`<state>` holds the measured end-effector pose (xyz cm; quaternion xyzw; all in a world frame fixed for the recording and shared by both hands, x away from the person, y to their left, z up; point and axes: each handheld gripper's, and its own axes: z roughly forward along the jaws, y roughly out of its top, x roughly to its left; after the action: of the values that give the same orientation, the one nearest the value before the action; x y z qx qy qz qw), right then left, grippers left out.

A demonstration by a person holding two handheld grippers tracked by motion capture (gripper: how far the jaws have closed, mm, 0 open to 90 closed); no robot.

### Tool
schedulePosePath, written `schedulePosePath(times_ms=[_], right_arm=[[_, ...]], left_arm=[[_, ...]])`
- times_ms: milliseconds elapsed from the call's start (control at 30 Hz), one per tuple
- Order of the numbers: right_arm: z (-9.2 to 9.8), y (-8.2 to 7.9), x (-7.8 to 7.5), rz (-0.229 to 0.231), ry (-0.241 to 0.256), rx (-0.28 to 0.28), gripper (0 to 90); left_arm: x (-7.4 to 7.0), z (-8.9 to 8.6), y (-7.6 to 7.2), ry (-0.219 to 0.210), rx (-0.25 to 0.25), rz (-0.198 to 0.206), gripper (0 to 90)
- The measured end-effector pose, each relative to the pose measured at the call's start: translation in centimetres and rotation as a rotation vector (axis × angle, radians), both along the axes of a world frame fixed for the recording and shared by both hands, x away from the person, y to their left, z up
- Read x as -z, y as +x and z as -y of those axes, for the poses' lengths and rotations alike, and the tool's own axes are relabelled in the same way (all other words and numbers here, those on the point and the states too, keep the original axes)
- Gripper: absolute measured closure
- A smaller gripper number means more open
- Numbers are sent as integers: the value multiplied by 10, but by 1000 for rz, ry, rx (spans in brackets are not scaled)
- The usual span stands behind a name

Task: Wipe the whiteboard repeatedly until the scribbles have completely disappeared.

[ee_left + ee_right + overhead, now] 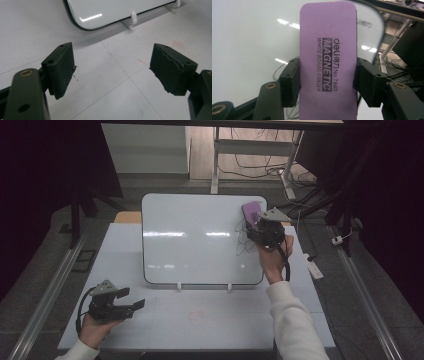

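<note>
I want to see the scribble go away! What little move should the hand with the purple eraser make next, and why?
Probably slide the eraser down and a little left onto the black scribble. The right gripper has its jaws shut on the eraser at the whiteboard's top right corner, and the scribble lies just below it, not yet wiped.

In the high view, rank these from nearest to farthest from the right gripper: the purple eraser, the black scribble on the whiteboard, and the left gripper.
1. Purple eraser: clamped in the right gripper, at the whiteboard's upper right corner.
2. Black scribble: on the board, just left of the gripper.
3. Left gripper: far off at the table's near left.
</note>
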<state>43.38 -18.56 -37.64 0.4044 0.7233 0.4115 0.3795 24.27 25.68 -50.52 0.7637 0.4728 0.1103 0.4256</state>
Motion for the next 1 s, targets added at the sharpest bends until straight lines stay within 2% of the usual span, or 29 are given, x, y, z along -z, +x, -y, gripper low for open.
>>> schedulePosePath(times_ms=[100,300,600,833,933,1000], right_arm=[[-6,-4,4,-14,-26,-32,412],[-19,-20,23,-32,-82,-95,413],[-28,-39,44,-35,-128,-135,414],[-26,-39,44,-49,-111,-143,413],[-24,-37,41,-37,-112,-125,413],[-20,-33,36,-38,-87,-115,413]], left_arm=[[0,0,0,0,0,-2,204],[0,2,0,1,3,-2,204],[0,2,0,1,3,-1,204],[0,2,0,-1,3,0,204],[1,2,1,0,2,-2,204],[1,2,0,1,2,-2,204]])
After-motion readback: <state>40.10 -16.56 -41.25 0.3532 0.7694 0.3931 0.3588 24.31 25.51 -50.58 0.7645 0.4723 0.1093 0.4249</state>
